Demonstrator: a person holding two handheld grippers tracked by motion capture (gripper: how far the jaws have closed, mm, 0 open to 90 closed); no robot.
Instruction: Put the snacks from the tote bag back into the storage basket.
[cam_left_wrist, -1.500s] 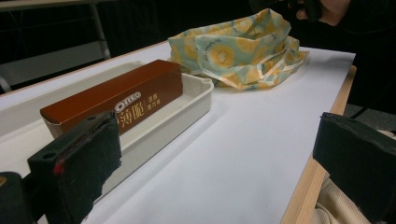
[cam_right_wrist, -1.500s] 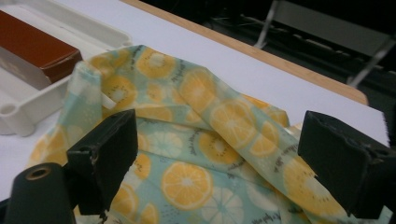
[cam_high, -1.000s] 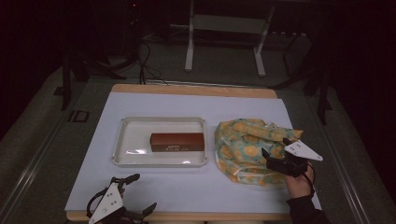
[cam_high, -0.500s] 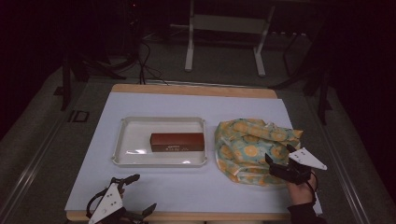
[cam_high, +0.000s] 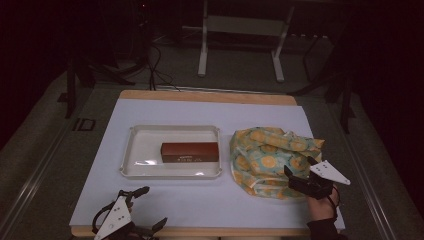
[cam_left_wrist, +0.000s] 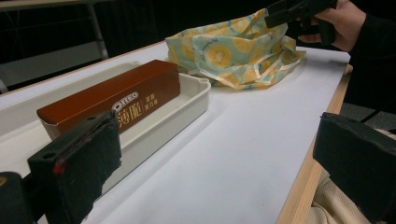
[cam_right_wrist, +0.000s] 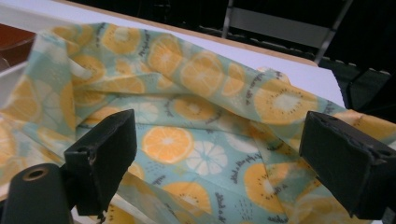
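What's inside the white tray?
One brown biscuit box lies in the white tray, toward its right side, with the rest of the tray floor bare. The box is closed, so what's in it can't be seen.

the table (cam_high: 165, 210) has a white top with a wooden edge along its far and near sides. a white tray (cam_high: 142, 149) lies on it left of centre. just right of the tray lies a crumpled orange-print cloth (cam_high: 265, 155), apart from it.
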